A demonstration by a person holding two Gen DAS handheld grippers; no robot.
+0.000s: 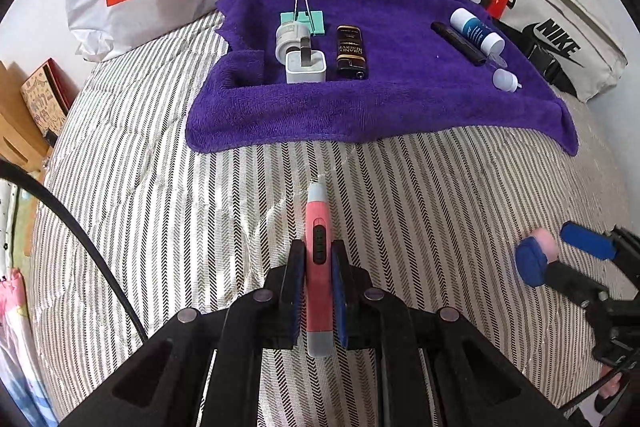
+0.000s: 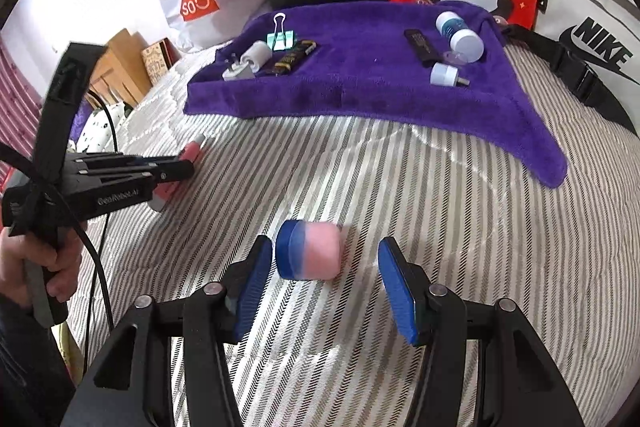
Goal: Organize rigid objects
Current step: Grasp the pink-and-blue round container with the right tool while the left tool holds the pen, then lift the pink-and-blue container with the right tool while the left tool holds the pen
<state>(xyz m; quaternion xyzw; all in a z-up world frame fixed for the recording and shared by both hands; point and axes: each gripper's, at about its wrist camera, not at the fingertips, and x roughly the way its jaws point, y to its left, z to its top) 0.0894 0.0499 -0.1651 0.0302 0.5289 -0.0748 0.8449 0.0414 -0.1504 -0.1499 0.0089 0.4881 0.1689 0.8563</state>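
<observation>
Now | left hand-held gripper (image 1: 318, 267) clamps pink pen (image 1: 318, 247) | right hand-held gripper (image 2: 326, 267) parted around pink-blue cap (image 2: 310, 251)

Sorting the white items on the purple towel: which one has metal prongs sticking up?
The square white charger plug, at the towel's near left beside the black lighter. The other white items show none.

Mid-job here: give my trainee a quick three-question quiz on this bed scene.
1. True or false: the left gripper is shut on the pink pen-shaped tool.
2. Which lies nearest the green binder clip on the purple towel? A) white charger B) dropper bottle C) black stick
3. Fill in: the right gripper is ____ around the pink-and-blue cylinder.

Key: 1 true; 2 A; 3 open
</observation>
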